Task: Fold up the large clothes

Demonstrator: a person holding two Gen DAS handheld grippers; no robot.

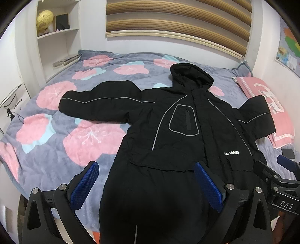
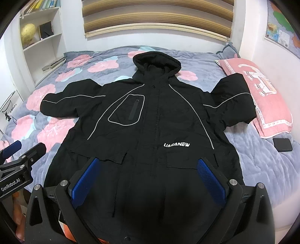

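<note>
black hooded coat spread flat, front up, on the flowery blanket over the bed, hood at the far end, bottom hem at the near edge. both sleeves out to the sides, right sleeve tip lying on the pink pillow. grey piping lines across chest and sleeves, white letters low on the front. left gripper above the near left part of the coat, blue pads wide apart, nothing between. right gripper above the near middle of the coat, also wide apart, holding nothing. small dark flat thing on the blanket, near the pillow. white shelf with a yellow globe far left. striped blind on the far wall.
</note>
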